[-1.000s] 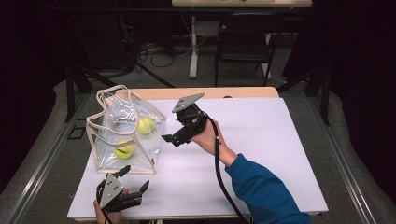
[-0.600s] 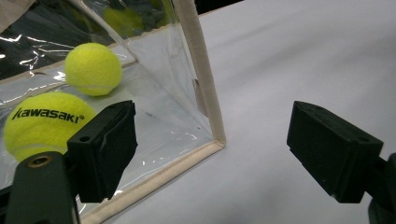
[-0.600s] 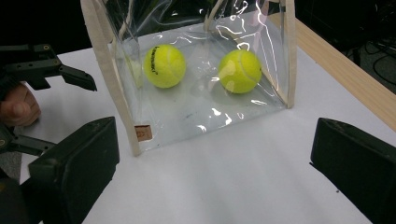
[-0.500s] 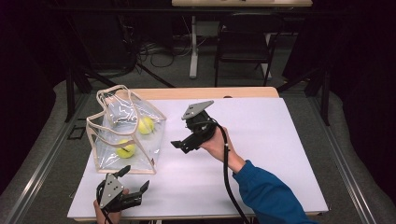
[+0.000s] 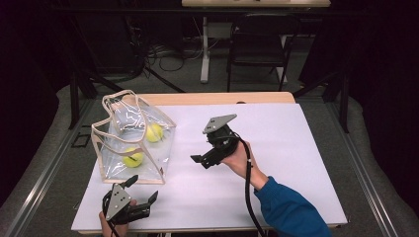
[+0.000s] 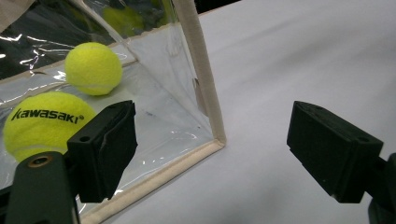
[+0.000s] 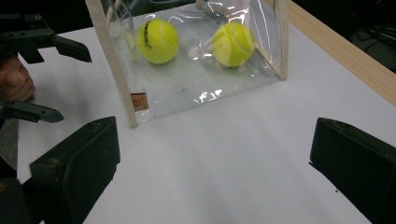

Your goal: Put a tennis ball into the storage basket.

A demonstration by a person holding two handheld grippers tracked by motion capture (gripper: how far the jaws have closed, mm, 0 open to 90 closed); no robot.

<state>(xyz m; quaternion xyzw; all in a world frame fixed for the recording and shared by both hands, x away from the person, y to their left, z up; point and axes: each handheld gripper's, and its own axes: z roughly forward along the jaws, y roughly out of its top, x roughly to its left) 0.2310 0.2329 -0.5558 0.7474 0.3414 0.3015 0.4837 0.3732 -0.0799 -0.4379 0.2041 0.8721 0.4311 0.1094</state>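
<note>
I hold my right gripper (image 5: 206, 159) above the white worktop (image 5: 296, 148), fingers spread; left gripper (image 5: 141, 193) (also spread) flanks the clear, cloth-edged bag (image 5: 129, 140) holding two fuzzy tennis balls (image 5: 133, 157).

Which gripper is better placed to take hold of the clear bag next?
Probably the left. The left gripper sits open right at the near corner of the clear bag, whose beige edge rises between its jaws in the left gripper view. The right gripper, also open, is farther off across bare table.
</note>
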